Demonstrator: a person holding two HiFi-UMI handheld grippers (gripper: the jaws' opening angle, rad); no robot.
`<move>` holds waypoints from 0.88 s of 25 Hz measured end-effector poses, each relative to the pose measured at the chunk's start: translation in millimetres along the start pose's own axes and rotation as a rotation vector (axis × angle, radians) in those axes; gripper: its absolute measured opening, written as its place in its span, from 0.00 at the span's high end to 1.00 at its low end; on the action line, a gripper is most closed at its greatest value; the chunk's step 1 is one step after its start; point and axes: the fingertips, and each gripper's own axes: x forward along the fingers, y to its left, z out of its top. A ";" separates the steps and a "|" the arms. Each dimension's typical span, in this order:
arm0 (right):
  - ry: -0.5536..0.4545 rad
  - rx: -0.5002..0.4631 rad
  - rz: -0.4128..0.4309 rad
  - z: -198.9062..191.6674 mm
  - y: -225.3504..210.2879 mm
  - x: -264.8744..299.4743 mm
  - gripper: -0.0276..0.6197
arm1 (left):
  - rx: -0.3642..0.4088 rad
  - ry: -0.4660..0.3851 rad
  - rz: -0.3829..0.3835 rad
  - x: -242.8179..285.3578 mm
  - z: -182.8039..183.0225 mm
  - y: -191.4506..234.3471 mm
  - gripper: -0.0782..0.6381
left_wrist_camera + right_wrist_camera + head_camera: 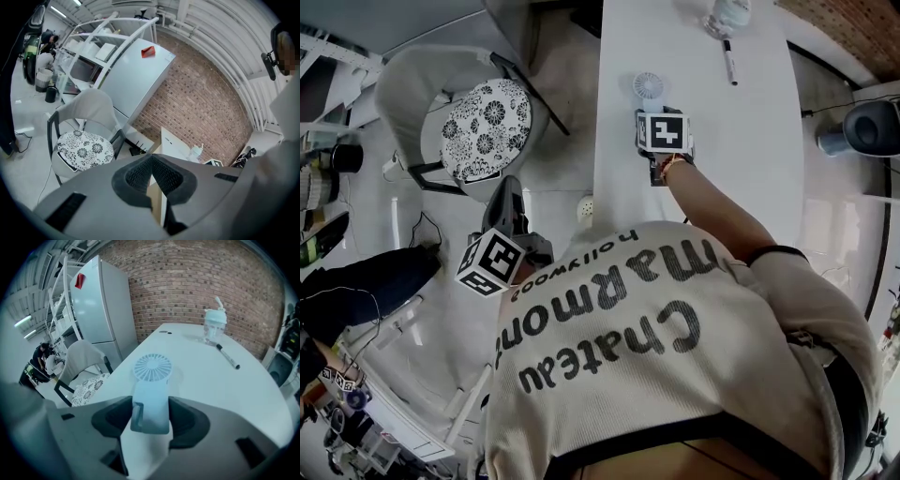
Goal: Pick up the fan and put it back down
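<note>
Left gripper (pixel 151 158): held off to the side of the counter, over the floor near the cushioned chair (pixel 83 146). Its fingers meet at the tips with nothing between them.
Right gripper (pixel 151 414): angled down at the counter (pixel 211 385). Its fingers (pixel 187 420) stand fairly wide and sit against both sides of the fan's handle, clasping it.
Fan (pixel 152 367): a small white hand fan. Its handle is in the right gripper and its round grille head points away, toward the counter's left side. I cannot tell whether it rests on the surface or is just clear of it.
Marker pen (pixel 228 357): lies beyond the fan to the right, well apart from it.
Drink bottle (pixel 215 326): stands upright near the far end, just past the pen.
Step in hand: the grasp looks made, so the lift is probably due.
Next move: a straight, steady raise with the grip kept firm. Then lower the fan flat near the same spot, and spread the fingers only once it rests.
</note>
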 end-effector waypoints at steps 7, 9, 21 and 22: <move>0.000 0.028 0.039 2.8 1.6 -0.7 0.52 | 0.016 0.004 -0.010 4.1 0.1 -12.4 0.89; 0.004 0.036 0.041 1.9 -1.0 -0.5 0.51 | 0.020 0.003 -0.010 6.1 -0.8 -14.9 0.89; 0.017 0.097 0.138 -4.2 -12.1 -10.1 0.50 | 0.045 0.005 -0.048 15.8 -8.7 -48.5 0.89; 0.020 0.101 0.149 -5.4 -12.3 -10.9 0.50 | 0.047 0.005 -0.052 17.0 -9.7 -51.3 0.89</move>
